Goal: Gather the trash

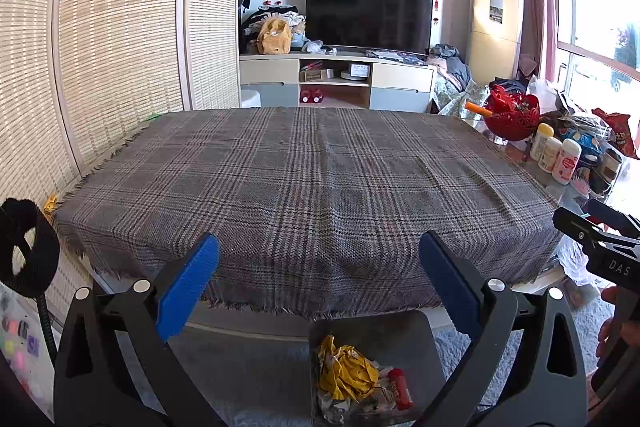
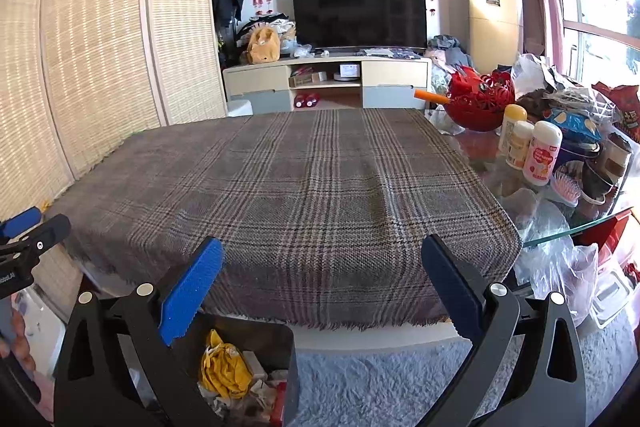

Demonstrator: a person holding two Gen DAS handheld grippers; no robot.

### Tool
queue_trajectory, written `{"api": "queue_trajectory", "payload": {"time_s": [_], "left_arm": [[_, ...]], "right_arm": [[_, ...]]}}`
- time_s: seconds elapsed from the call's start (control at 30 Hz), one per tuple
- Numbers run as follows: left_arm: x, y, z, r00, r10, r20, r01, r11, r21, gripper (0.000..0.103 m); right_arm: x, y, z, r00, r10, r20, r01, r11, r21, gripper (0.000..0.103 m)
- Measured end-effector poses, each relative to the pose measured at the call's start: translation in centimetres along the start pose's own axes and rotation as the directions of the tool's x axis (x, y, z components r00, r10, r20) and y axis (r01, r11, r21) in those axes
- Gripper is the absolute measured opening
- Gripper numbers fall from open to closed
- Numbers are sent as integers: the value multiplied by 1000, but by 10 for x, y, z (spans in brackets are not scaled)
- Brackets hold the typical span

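Plaid grey woven cloth [image 1: 312, 183] covers the counter. Below both wide-spread, empty tongs [image 1: 320, 283] [image 2: 322, 287] stands a dark bin [image 1: 416, 339] holding crumpled yellow wrappers [image 1: 348, 373].

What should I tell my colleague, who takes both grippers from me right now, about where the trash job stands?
Left gripper: open, holding nothing, above the near table edge.
Right gripper: open, holding nothing, beside it.
Bin: on the floor below the near edge, holding yellow crumpled wrapper, a red packet and paper scraps.
Plaid cloth: no trash visible on it.
Left to do: seemingly nothing on the cloth; the clutter on the glass at the right looks like household goods, so check before taking any.
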State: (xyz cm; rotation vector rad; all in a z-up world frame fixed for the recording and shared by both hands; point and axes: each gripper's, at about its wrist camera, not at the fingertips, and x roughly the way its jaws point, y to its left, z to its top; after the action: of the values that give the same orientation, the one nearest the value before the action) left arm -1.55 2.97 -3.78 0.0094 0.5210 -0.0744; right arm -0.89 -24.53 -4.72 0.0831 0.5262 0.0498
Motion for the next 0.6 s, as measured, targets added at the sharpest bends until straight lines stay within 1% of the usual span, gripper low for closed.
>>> {"api": "queue_trajectory", "payload": {"time_s": [0.6], "left_arm": [[0, -1, 0, 1000, 1, 1, -1, 1000, 0, 95]], "right_arm": [[0, -1, -1, 1000, 10, -1, -10, 1000, 15, 100]]}}
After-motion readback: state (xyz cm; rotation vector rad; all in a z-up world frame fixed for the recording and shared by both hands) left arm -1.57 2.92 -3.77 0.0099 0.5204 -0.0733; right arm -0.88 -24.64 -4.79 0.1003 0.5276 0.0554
